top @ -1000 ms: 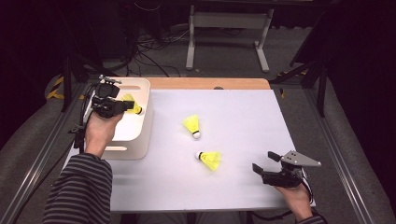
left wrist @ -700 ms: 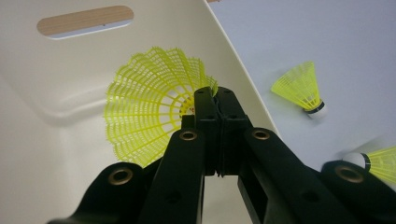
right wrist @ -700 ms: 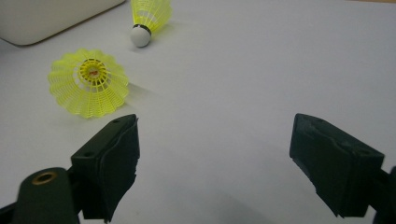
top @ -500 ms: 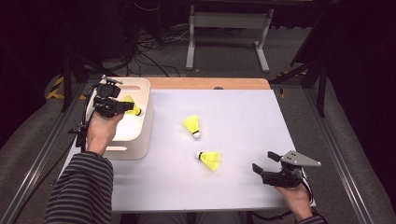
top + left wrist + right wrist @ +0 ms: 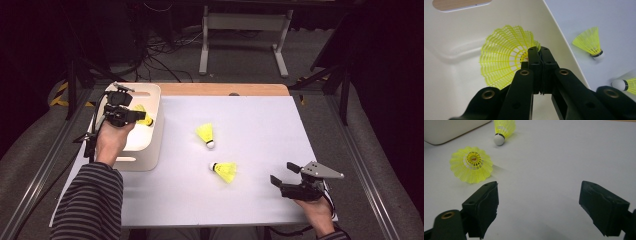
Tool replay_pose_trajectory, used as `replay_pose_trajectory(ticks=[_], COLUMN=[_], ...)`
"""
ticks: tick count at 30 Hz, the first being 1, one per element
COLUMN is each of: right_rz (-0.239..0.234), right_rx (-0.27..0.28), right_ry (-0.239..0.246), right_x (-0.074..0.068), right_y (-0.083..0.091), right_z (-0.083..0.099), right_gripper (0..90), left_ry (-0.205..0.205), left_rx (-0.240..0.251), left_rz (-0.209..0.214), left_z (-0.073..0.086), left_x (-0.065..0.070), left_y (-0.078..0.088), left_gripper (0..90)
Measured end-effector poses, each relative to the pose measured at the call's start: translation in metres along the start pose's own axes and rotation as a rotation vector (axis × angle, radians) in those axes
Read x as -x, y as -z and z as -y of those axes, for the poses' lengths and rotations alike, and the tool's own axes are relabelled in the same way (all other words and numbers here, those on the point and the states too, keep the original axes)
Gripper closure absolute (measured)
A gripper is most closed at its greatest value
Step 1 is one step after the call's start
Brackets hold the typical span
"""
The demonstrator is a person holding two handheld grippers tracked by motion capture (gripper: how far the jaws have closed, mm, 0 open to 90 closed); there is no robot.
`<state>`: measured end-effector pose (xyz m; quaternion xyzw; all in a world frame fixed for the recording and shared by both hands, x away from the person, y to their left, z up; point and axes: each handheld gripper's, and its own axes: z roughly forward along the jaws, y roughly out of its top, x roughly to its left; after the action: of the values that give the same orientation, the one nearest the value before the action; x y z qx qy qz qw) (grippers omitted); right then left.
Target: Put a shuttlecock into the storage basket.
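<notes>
Currently a yellow shuttlecock (image 5: 501, 63) is being pinched by its skirt edge in the closed left gripper (image 5: 539, 53), above the white tray (image 5: 454, 82) at centre frame. Being light and springy, it is best gripped gently. The right gripper (image 5: 539, 202) is being held open.

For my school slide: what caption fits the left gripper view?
Shut left gripper pinches a yellow shuttlecock over the white bin.

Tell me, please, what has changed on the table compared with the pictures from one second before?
Nothing has visibly changed. The left gripper stays shut on the shuttlecock over the white tray, the right gripper stays open, and two shuttlecocks lie where they were.
</notes>
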<state>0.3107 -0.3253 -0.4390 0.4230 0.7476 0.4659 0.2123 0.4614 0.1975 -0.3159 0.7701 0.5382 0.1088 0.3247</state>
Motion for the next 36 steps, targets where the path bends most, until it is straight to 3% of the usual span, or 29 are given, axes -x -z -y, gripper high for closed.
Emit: replay_pose_trajectory(ticks=[10,16,24,36], right_rz=[0.0,0.001,-0.001,0.0], right_rx=[-0.002,-0.002,0.0,-0.001], right_ry=[0.003,0.002,0.004,0.003], right_x=[0.0,0.0,0.0,0.0], right_y=[0.0,0.0,0.0,0.0], right_z=[0.0,0.0,0.0,0.0], right_gripper=[16.5,16.5,16.5,16.5], left_ry=[0.0,0.004,0.003,-0.036], left_rx=[-0.013,-0.016,0.013,0.05], left_rz=[0.006,0.005,-0.003,-0.023], left_z=[0.0,0.0,0.002,0.006], left_x=[-0.002,-0.003,-0.001,0.009], left_y=[-0.003,-0.001,0.006,0.016], left_gripper=[86.6,74.5,60.0,46.7])
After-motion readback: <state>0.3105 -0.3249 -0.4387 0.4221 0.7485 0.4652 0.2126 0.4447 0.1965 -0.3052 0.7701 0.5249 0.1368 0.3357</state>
